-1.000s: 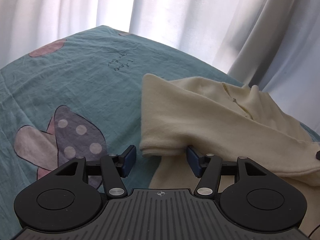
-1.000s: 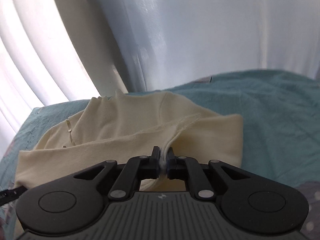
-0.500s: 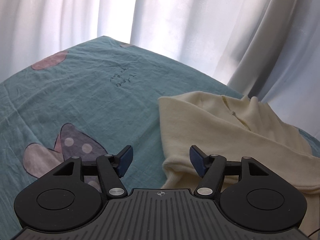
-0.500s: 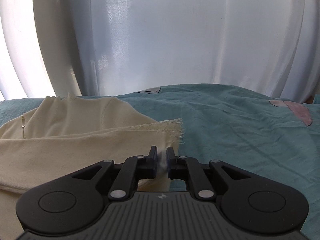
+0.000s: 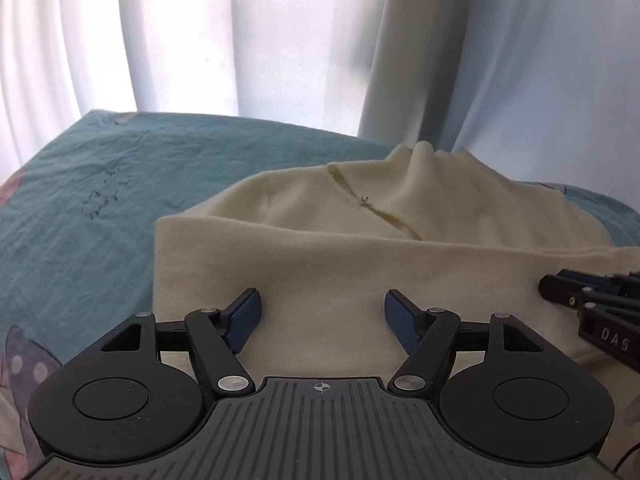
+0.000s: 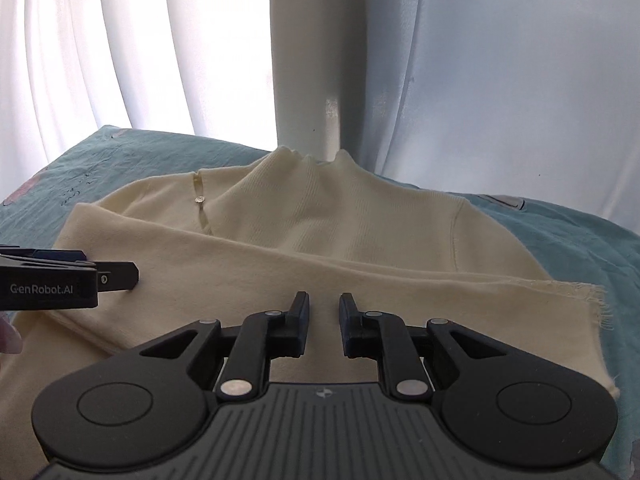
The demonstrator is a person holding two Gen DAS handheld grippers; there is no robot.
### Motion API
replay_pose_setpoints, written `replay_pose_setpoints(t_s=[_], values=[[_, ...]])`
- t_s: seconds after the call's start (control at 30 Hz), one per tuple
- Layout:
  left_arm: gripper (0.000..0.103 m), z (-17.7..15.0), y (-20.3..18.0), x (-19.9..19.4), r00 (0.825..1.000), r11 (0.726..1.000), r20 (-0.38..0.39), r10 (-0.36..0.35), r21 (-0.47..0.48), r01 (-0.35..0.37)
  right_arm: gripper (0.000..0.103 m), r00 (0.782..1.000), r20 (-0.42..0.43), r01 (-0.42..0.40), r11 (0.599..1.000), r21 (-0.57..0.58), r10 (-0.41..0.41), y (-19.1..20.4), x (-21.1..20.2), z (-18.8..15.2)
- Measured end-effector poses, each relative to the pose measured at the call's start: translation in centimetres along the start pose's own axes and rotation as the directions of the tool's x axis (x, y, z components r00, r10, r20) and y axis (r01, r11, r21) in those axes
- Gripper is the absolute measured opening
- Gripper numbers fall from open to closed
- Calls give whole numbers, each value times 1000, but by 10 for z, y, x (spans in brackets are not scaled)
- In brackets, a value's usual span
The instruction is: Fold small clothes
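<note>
Cream knit sweater [image 5: 360, 276] lies flat on the teal printed bedsheet [image 5: 88, 208], collar end toward the white curtains [image 5: 240, 40]. A sleeve or folded panel is laid across the body of the sweater, forming a wide band below the collar [image 6: 308, 168]. The band's frayed raw edge [image 6: 600, 304] sits at the sweater's right side in the right wrist view, lying just over the sheet. A small metallic snap [image 5: 365, 200] sits on the shoulder placket, just beside the collar.

Left gripper [image 5: 322, 316] is over the folded band, fingers [image 5: 244, 318] spread wide, blue pads facing each other, nothing between them; whether the tips touch the sweater cannot be told. In the right wrist view its fingers enter from the left edge with the GenRobot.AI label, over the sweater's left part.

Right gripper [image 6: 324, 312] is also over the band, nearer the sweater's middle, fingers [image 6: 300, 310] parted by a narrow gap, gripping nothing; cloth shows through the gap. In the left wrist view it appears at the right edge [image 5: 592, 300], over the sweater's right part.

Sheet shows handwritten black marks [image 5: 106, 194] left of the sweater, and a pink and purple dotted cartoon print [image 5: 24, 364] at the lower left of it. A pale vertical post [image 6: 316, 56] stands behind the collar, among the curtains.
</note>
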State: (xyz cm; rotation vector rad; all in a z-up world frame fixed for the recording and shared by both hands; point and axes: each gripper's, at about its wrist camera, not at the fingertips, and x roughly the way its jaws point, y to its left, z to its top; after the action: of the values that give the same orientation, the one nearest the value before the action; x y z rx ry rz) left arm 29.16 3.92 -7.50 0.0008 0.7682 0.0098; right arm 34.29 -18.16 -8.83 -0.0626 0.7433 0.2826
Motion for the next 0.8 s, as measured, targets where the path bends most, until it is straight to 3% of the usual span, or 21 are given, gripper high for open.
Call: replay_pose_setpoints(t_s=[0.23,0.4,0.5,0.67,0.8], values=[[77,-4,4,1,999,999,43,-20,50,18,14,998,45,36,999,-9,-36,-25,-1,-9],[76,-10,13,-18,999,999,12,-48,10,48,14,999,-21,34,998,55,-33,-33,-23,-9],[76,-20,27,-26,1000,1000,20,-1,7,1,14,999,-25,48,999,22,-48,-36,-43,-28],[80,-24,59,-31,999,993,-43,21,-116,-26,14,998,12,67,987,145,-70,-77,-71,-55],[80,-40,62,-43,996,992,-90,5,-122,-16,18,971,-3,238,971,1,-238,-61,-80,-56]])
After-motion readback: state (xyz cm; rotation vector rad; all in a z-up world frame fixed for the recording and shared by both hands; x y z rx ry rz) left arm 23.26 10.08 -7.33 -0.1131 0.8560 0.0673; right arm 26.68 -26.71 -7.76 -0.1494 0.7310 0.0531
